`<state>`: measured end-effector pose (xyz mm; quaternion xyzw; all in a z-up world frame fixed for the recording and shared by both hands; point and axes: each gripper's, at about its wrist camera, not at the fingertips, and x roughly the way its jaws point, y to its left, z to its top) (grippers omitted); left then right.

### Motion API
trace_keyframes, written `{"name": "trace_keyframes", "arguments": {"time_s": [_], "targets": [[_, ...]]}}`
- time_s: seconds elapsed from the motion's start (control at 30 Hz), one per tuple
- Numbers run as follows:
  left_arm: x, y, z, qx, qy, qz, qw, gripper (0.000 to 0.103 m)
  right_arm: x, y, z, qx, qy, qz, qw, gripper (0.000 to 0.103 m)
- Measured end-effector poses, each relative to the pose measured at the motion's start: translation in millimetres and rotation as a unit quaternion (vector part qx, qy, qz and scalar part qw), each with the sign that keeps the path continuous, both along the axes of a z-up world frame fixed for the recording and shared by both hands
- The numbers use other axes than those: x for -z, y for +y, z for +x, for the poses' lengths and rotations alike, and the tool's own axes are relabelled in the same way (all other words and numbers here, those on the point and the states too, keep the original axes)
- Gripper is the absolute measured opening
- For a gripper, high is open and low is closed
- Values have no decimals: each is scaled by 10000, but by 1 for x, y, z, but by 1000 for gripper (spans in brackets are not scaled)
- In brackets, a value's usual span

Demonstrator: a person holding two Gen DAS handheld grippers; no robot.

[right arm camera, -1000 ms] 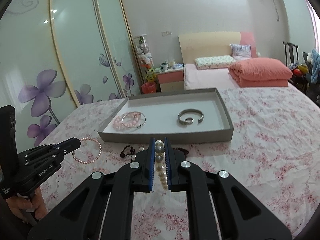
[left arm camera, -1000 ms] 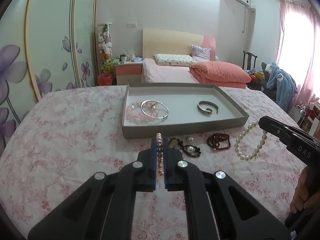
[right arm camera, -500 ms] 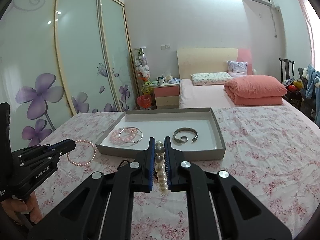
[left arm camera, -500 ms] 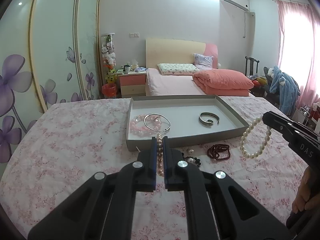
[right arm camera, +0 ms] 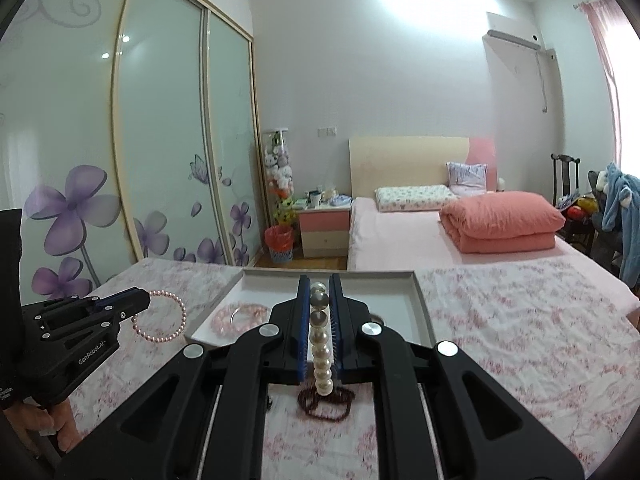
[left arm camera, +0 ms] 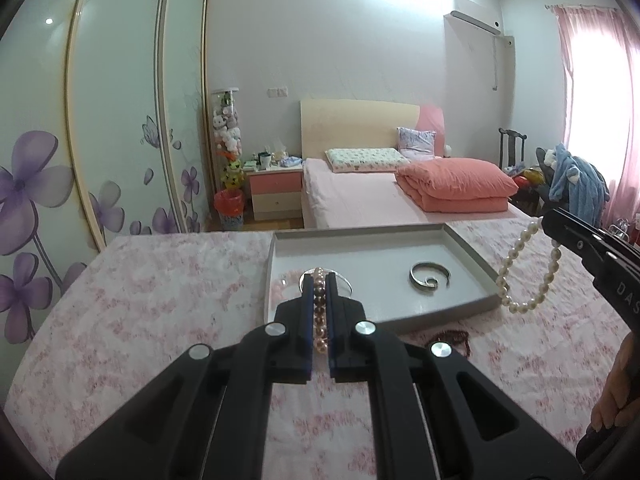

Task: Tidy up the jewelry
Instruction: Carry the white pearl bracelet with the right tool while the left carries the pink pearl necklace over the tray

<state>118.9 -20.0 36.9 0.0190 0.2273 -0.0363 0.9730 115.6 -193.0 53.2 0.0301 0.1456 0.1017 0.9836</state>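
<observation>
**Pink and white pearls lifted, one strand per tool**

Pink pearl bracelet [left arm camera: 319, 312] sits pinched between the blue pads of the left tool [left arm camera: 319, 280], its loop hanging clear of the floral cloth on the worktop [left arm camera: 160, 300]. From the right wrist view the same bracelet [right arm camera: 162, 316] dangles off the left tool [right arm camera: 138, 302], beside the tray's left wall.

White pearl bracelet [right arm camera: 321, 344] is clamped lengthwise in the right tool [right arm camera: 320, 284]; in the left wrist view it hangs [left arm camera: 528, 272] as an open loop from that tool [left arm camera: 546, 222], just off the tray's near right corner.

Grey tray [left arm camera: 472, 248] holds a pale pink bead bracelet [right arm camera: 236, 316] with a silver bangle [left arm camera: 344, 280] at the left and a dark metal cuff [left arm camera: 429, 276] toward the right.

Dark red bead bracelet [right arm camera: 326, 400] lies on the cloth in front of the tray, below the right tool.

A person's hand [left arm camera: 614, 392] grips the right tool's handle.
</observation>
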Motion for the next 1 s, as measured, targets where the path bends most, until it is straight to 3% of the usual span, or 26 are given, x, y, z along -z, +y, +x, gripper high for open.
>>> {"name": "trace_keyframes", "arguments": {"time_s": [0.6, 1.0], "targets": [[-8, -7, 77, -128, -78, 14, 9999, 7, -3, 11, 74, 167, -63, 61, 9998, 10], [22, -14, 124, -22, 271, -24, 9996, 7, 29, 14, 121, 194, 512, 150, 9984, 10]]}}
